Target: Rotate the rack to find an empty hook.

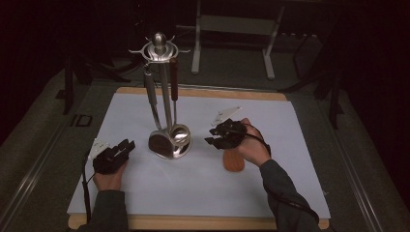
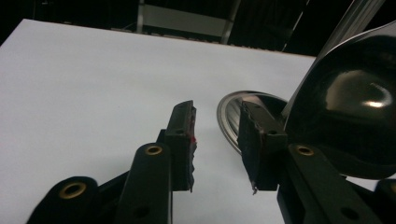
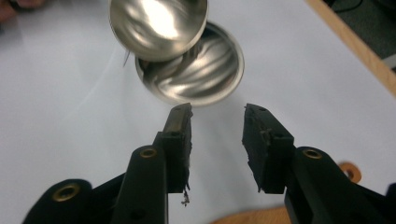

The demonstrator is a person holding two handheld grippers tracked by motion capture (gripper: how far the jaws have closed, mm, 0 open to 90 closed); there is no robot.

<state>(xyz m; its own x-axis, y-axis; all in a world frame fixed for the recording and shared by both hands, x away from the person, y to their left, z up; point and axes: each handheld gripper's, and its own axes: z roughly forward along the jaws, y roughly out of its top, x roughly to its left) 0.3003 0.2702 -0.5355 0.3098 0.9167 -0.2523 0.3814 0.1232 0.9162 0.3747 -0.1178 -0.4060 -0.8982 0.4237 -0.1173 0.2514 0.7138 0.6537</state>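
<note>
Both claws open, empty; wooden utensil flat on surface under right hand.

Right claw [image 1: 212,136]: jaws apart, nothing between, aimed at round base of polished steel utensil stand [image 1: 164,92]. Left claw [image 1: 126,146]: jaws apart too, nothing held, parked just beside same stand on other side. Nearest work item: flat orange-brown wooden utensil [image 1: 233,160], lying on white surface [image 1: 203,188] just beside right claw, partly hidden by hand; type not clear. Likely light, stiff, not fragile; smooth finish could slip. Best hold: across narrow handle, pads on both flat edges, since broad end probably wider than jaw gap. Steel ladles [image 1: 161,143] hang on stand: slick, free to swing, base probably tippy if knocked.
</note>
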